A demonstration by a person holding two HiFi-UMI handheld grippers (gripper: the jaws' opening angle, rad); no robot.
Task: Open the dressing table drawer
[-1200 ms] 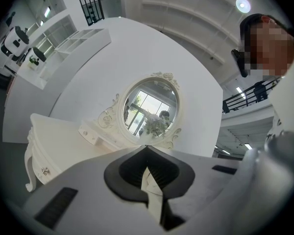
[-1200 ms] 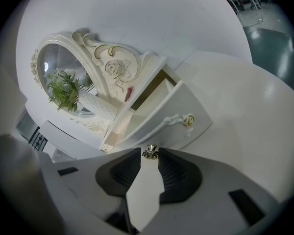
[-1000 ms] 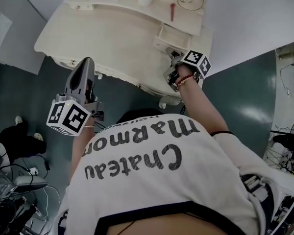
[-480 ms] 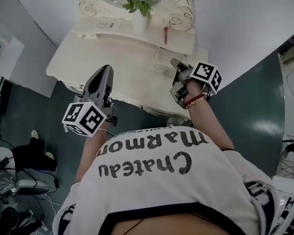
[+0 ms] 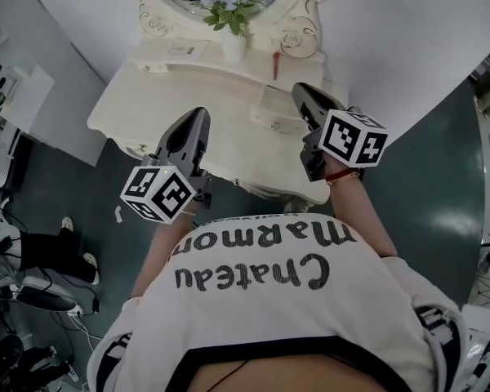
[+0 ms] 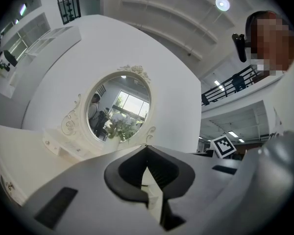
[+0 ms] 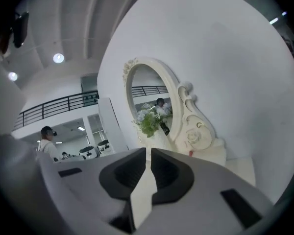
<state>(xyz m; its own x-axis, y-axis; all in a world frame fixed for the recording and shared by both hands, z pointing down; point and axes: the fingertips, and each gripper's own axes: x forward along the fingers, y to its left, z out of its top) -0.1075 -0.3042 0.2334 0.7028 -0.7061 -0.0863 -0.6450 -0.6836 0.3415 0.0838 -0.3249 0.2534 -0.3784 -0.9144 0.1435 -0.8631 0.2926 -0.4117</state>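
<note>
Stands over a cream desk point(image 5: 180, 96) set against a white wall, dark green floor point(image 5: 425, 186) to either side. Wears a white printed shirt point(image 5: 261, 300) and holds a hand-held gripper in each hand.

Holds the left hand-held gripper point(image 5: 199, 118) above the desk's front edge, with its marker cube point(image 5: 165, 193) toward the body. Points it at the oval mirror point(image 6: 118, 106). Shows, in the left gripper view, jaws pressed together at the tips with nothing between them.

Holds the right hand-held gripper point(image 5: 304, 93) above the desk's right end, with its own marker cube point(image 5: 353, 138) behind. Shows, in the right gripper view, only a narrow slit between the jaws, which are closing on nothing. Looks past them to the mirror's carved frame.

Places the small drawer point(image 5: 271, 111) in the raised shelf at the desk's back right. Shows it jutting forward of the shelf front, just left of the right hand-held gripper's tips in the head view and held by neither pair of jaws.

Keeps a vase of flowers point(image 5: 230, 39) on the shelf in front of the mirror, with a small red item point(image 5: 274, 64) just to its right.
</note>
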